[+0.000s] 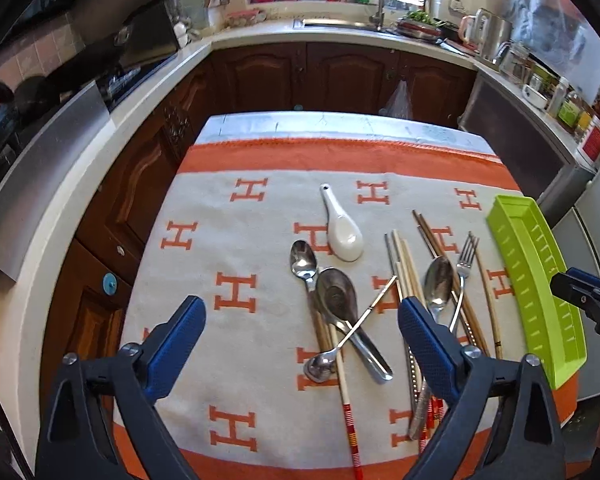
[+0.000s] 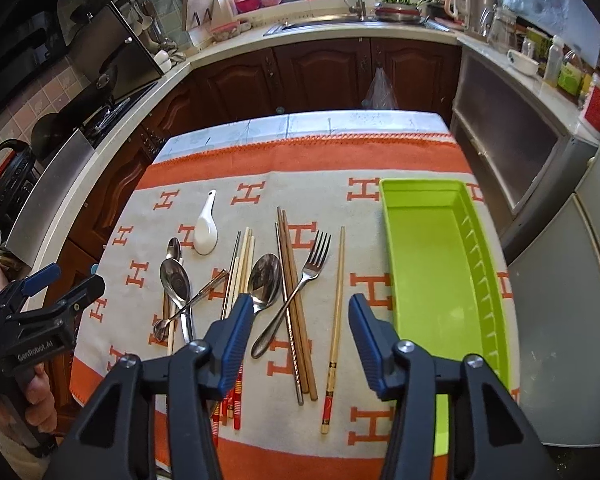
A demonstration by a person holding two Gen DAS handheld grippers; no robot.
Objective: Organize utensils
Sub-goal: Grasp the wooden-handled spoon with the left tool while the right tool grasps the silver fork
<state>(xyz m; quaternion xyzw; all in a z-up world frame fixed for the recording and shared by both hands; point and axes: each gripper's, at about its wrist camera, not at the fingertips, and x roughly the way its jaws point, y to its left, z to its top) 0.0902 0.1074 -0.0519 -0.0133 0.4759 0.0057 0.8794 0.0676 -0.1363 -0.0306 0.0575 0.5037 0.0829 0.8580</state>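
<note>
My jaws, both pairs: the left gripper (image 1: 302, 320) stands wide apart with nothing between its pads; the right gripper (image 2: 300, 320) is about half open, also holding nothing, hovering over the cloth.

Progress: nothing sorted yet, by my judgement. The green tray (image 2: 428, 240) sits at my three o'clock on the orange-and-cream cloth (image 2: 260, 196), and every part of it I can see is bare.

Items left on the cloth, none touching the tray:
- White soup spoon (image 1: 342, 232), at twelve o'clock from my left gripper, lying alone.
- Steel ladle spoon (image 1: 336, 296) crossed with a small teaspoon (image 1: 320, 366) and a second steel spoon (image 1: 303, 258), piled over a red-ended chopstick (image 1: 350, 420), between my left fingers.
- Pale chopsticks (image 2: 244, 264), a loose bundle at eleven o'clock from my right gripper.
- Large steel spoon (image 2: 265, 280), just past my right gripper's left finger.
- Fork (image 2: 312, 266), lying across a pair of brown chopsticks (image 2: 292, 296) at twelve o'clock.
- Single bamboo chopstick (image 2: 336, 320), between my right fingers and nearest the tray.

Remaining work, as I judge it: every piece has still to go into the tray, and the crossed spoons need untangling first.
</note>
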